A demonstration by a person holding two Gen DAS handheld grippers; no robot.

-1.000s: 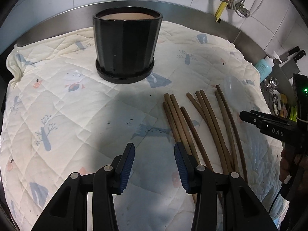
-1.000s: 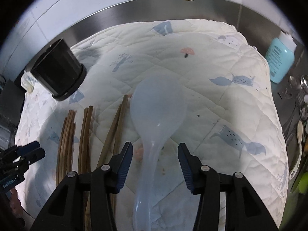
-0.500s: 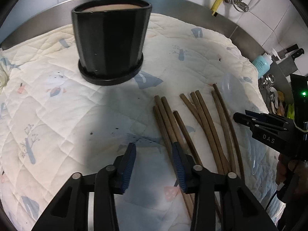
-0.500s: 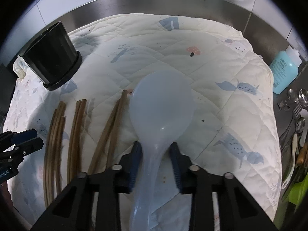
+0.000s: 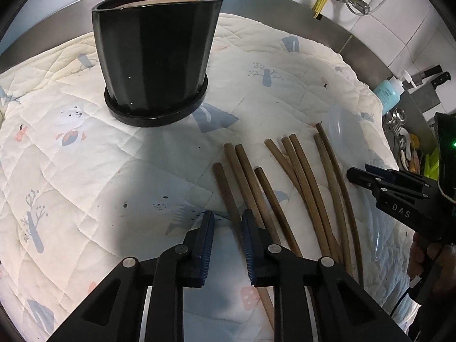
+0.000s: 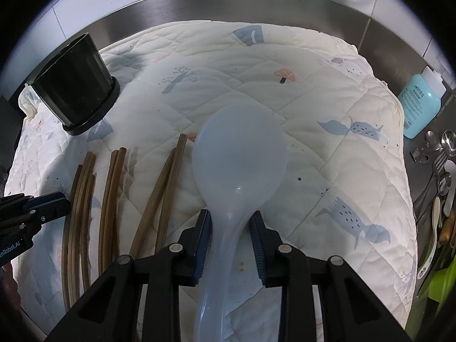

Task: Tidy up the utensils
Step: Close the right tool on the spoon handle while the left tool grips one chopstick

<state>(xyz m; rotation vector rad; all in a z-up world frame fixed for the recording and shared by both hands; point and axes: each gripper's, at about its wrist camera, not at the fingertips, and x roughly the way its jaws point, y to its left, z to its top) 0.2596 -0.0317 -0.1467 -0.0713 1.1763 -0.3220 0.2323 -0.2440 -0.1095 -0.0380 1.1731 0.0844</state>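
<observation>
Right gripper clamped on spoon handle, bowl over quilt. Left gripper straddles leftmost chopstick, pads not touching it. Black pot behind.

The right gripper now clamps the translucent spoon; the left gripper narrows around the leftmost chopstick.
</observation>
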